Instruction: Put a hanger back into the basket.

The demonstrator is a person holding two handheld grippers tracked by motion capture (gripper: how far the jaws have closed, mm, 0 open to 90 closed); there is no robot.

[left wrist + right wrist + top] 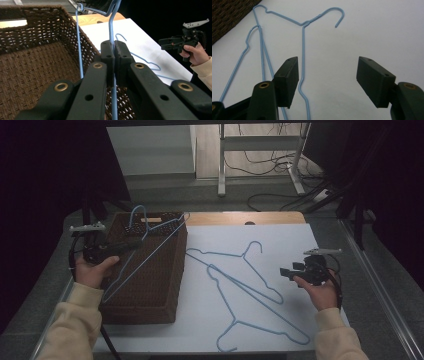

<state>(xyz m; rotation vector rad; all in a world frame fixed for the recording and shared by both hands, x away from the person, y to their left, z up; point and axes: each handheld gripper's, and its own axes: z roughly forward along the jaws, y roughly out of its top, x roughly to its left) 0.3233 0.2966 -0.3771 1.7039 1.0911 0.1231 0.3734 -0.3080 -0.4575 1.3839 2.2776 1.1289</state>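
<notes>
Blue hanger [150,240] pinched tight in left tool [131,244] over brown basket [150,290], right tool [286,273] held wide open, empty, above two hangers [240,285] on desk [280,240].

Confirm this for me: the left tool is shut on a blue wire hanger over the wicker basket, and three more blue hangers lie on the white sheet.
Not quite. Two hangers lie on the white sheet, not three: one nearer the far edge and one nearer the person, as the high view shows. The rest holds: the left tool is shut on a blue wire hanger over the wicker basket.

No legible text — no labels, anywhere
</notes>
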